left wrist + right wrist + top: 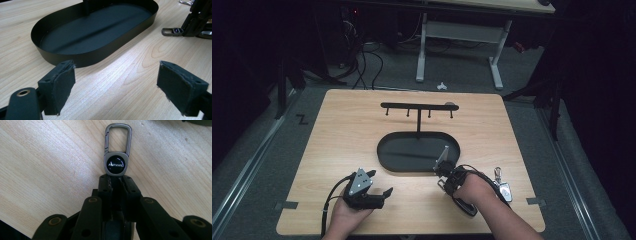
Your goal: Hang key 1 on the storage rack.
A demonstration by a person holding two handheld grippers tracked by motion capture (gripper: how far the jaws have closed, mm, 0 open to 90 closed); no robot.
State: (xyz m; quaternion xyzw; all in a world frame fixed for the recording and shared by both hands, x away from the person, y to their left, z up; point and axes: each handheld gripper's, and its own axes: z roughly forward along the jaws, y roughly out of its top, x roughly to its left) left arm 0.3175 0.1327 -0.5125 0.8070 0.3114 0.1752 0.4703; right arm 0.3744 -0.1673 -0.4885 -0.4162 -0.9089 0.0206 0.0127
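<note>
The keychain (116,157) badge reads "HAVAL" (white letters on a black disc).

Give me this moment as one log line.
right gripper: shut on keychain, at table | left gripper: open, empty, near tray | hook rack: bare
</note>
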